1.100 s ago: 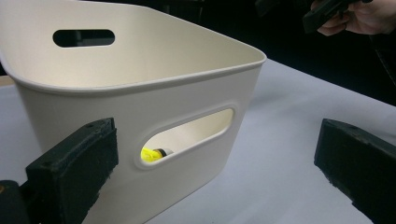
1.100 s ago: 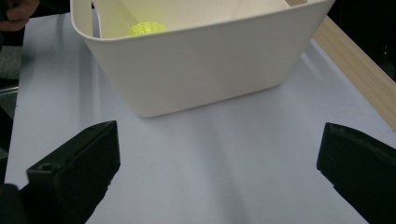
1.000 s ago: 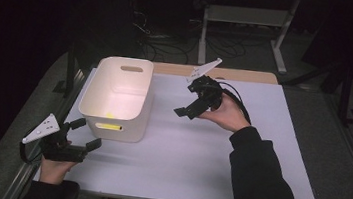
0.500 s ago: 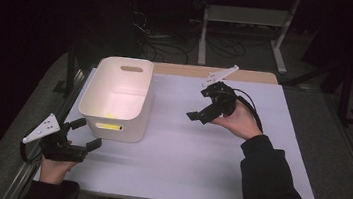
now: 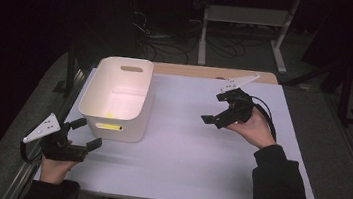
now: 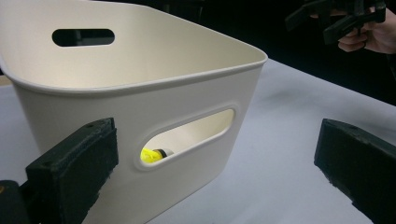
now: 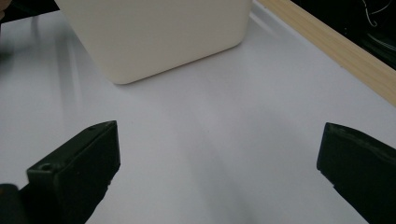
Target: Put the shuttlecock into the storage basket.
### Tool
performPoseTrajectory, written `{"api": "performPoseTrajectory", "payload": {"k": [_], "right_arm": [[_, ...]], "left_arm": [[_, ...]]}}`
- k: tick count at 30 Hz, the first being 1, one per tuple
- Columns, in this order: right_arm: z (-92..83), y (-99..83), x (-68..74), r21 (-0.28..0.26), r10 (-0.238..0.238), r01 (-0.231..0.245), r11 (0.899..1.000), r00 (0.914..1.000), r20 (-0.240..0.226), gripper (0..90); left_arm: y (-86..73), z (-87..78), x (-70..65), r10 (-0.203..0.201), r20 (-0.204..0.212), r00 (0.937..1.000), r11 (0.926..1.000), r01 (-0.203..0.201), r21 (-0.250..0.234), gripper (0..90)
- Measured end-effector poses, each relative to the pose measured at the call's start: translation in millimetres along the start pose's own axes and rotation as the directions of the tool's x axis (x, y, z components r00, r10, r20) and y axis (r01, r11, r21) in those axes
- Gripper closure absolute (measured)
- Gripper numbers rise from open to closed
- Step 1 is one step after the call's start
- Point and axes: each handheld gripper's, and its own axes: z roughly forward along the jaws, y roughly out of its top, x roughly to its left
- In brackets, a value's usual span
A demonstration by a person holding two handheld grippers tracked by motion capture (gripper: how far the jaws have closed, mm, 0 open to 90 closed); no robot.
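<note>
The pale surface carries one large thing, a cream bin standing upright at its left half, with cut-out handles in its end walls. The bin looks light, so a careless nudge from either side could slide it or tip it toward the surface's left edge, which lies close by.

The left tongs hover just beside the bin's near end wall, jaws spread wide and holding nothing. In the left gripper view the handle slot sits right between the jaws, so a forward push could jam one jaw into the slot or shove the bin away.

The right tongs hang well apart from the bin over bare surface, also released and empty. If both come in together, they could collide over the rim.

Smallest is the yellow object, lying on the bin's floor against the near wall. Reaching for it from above is awkward; the tongs could scrape the wall and knock it out of reach
</note>
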Motion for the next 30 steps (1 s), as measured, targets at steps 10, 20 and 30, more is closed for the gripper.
{"api": "performPoseTrajectory", "payload": {"k": [10,20,30], "right_arm": [[-7.7,-12.0,1.0,-0.001,0.003,-0.003,1.0,0.9999,0.013,0.0],[-15.7,-25.9,2.2,-0.006,0.015,-0.014,1.0,0.9996,0.025,0.0],[-24.6,-39.7,-0.4,-0.019,0.04,-0.039,0.999,0.9985,0.038,0.0]], "left_arm": [[0.1,0.4,0.0,-0.003,0.003,1.0,1.0,0.003,-0.002,0.0],[0.2,0.7,0.2,0.0,0.003,1.0,1.0,0.0,0.001,0.0],[0.3,1.0,0.2,-0.004,0.005,1.0,1.0,0.004,-0.002,0.0]]}}
